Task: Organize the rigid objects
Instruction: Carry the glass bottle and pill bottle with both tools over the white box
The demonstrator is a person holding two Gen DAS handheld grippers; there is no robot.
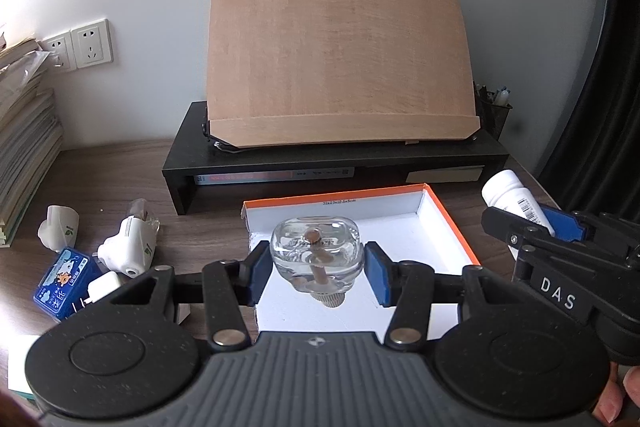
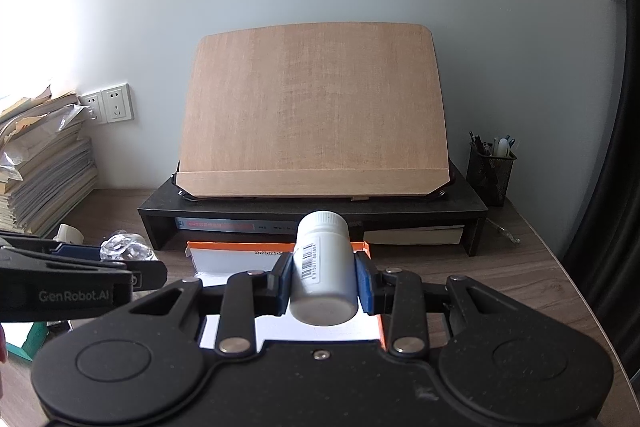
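Note:
My left gripper (image 1: 316, 273) is shut on a clear glass bottle (image 1: 316, 253) and holds it above the white, orange-edged box lid (image 1: 432, 223). My right gripper (image 2: 323, 277) is shut on a white plastic bottle (image 2: 323, 267) with a barcode label, above the same lid (image 2: 224, 251). The white bottle also shows at the right of the left wrist view (image 1: 516, 199). The glass bottle shows at the left of the right wrist view (image 2: 124, 247).
On the desk left of the lid lie two white plug-in devices (image 1: 128, 247), a blue card box (image 1: 64, 279) and a white charger (image 1: 104, 287). A black riser (image 1: 280, 163) with a wooden board stands behind. Stacked books (image 1: 24, 147) left, pen holder (image 2: 492, 171) right.

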